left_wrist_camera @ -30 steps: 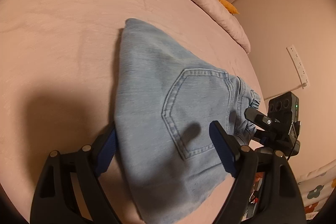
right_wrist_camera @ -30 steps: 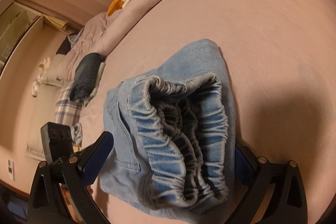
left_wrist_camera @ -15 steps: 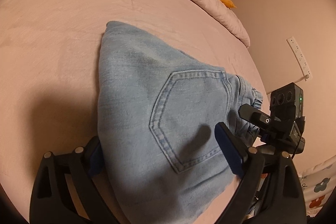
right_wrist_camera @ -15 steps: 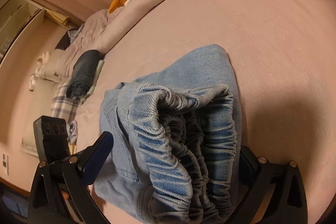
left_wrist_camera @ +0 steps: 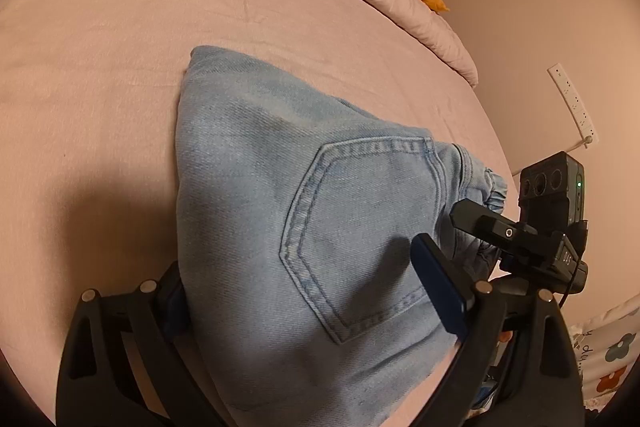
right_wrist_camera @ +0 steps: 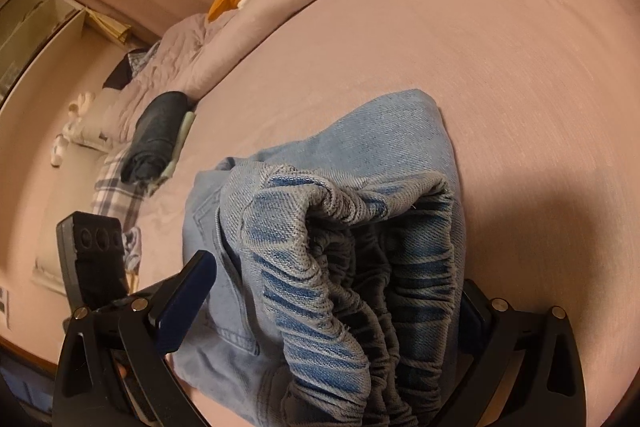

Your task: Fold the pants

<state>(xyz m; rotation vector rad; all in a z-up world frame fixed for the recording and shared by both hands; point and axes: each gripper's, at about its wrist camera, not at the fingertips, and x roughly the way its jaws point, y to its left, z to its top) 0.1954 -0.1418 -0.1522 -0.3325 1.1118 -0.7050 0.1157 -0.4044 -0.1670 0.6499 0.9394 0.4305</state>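
Pink bed sheet (left_wrist_camera: 120, 39), folded pants (left_wrist_camera: 304, 227) lying near its edge, both tools straddling the bundle.

Light denim pants (right_wrist_camera: 360, 227) sit in a compact fold on the bed, back pocket (left_wrist_camera: 360, 223) up, elastic waistband (right_wrist_camera: 360, 267) bunched toward the right side. The left hand-held gripper (left_wrist_camera: 308, 303) has its jaws spread wide around the near end of the fold, one blue pad tucked under the left edge; the right hand-held gripper (right_wrist_camera: 332, 303) is likewise spread either side of the waistband, pinching nothing. To finish well, I would judge it best to press the layers flat, square the edges and tuck the puffy waistband down so the stack does not spring apart.
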